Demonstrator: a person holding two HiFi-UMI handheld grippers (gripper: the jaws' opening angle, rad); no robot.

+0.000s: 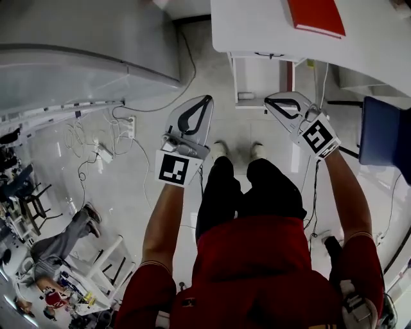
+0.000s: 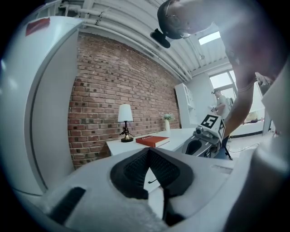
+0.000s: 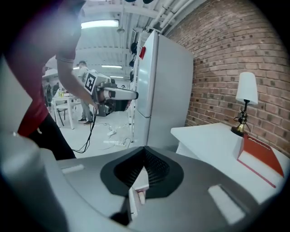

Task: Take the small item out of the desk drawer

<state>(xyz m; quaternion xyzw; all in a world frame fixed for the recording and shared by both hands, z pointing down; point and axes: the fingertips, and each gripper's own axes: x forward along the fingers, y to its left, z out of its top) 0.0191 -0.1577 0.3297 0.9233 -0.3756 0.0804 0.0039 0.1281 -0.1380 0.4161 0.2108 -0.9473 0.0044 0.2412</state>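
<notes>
Both grippers are held out ahead of me above the floor [image 1: 160, 58], on the near side of the white worktop [image 1: 257, 26]. The left gripper [image 1: 207, 100] has its jaws brought together at the tips, with nothing between the pads. The right gripper [image 1: 269, 101] is likewise fully closed and empty, and it sits nearer to the worktop than the left one. The desk drawer [image 1: 257, 56] shows as a narrow white front with a dark handle just under the worktop's near edge, directly beyond the right gripper. Its front lies flush with the edge. The small item cannot be seen in any view. A red book [image 1: 316, 15] lies on the worktop towards the right, and a lamp [image 3: 246, 102] stands at the far side against the brick wall [image 3: 217, 54]. A white refrigerator [image 3: 158, 90] stands to the left of the worktop.
</notes>
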